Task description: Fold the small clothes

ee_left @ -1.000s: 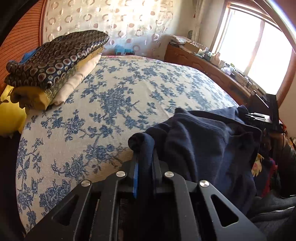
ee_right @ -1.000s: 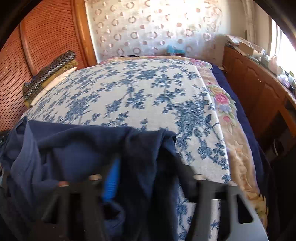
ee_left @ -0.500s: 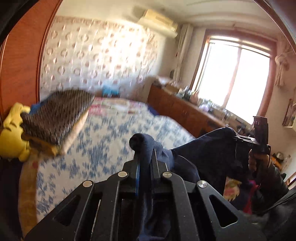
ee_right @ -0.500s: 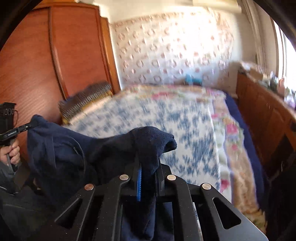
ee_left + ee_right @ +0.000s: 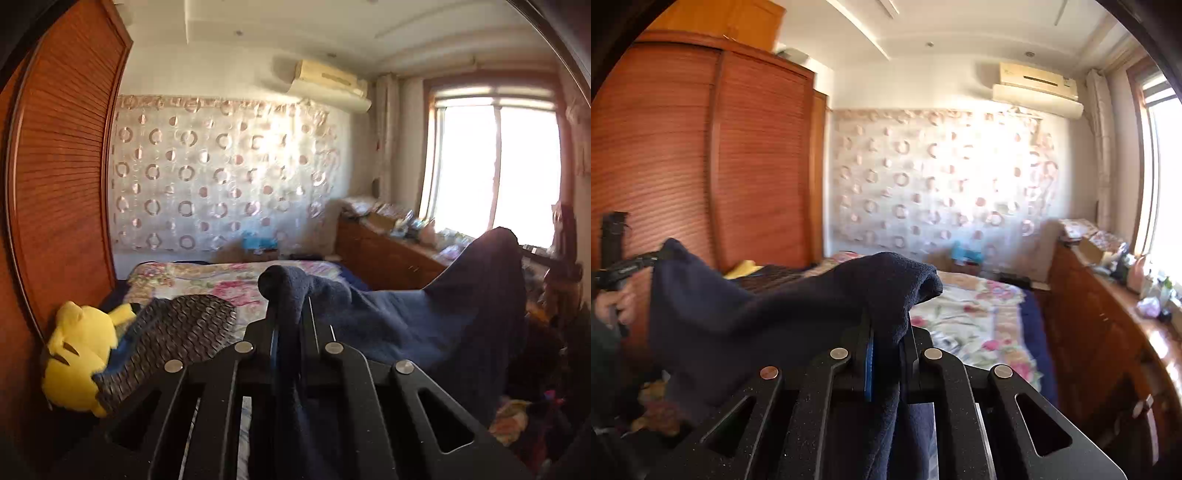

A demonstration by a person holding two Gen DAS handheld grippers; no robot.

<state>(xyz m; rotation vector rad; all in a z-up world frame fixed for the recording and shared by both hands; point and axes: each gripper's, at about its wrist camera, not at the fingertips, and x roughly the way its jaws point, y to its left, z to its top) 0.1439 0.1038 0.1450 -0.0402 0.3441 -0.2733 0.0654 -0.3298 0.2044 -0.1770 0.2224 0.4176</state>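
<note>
A navy blue fleece garment [image 5: 424,321] hangs stretched in the air between both grippers, above the near end of the bed. My left gripper [image 5: 290,314] is shut on one bunched edge of it. My right gripper [image 5: 886,325] is shut on the opposite edge [image 5: 897,280]. In the right wrist view the garment [image 5: 738,321] runs left to the other gripper [image 5: 628,266], which a hand [image 5: 617,306] holds. In the left wrist view the cloth rises to the right gripper [image 5: 535,254] at the far right.
The bed [image 5: 221,280] with a floral cover lies below and ahead. A yellow plush toy [image 5: 79,347] and a patterned folded pile [image 5: 177,332] sit at its left, by the wooden wardrobe [image 5: 701,166]. A cluttered wooden dresser [image 5: 1108,314] runs under the window on the right.
Both grippers have risen and tilted up, lifting the navy garment off the bed and spreading it between them. The right gripper's jaws closed onto the cloth.
</note>
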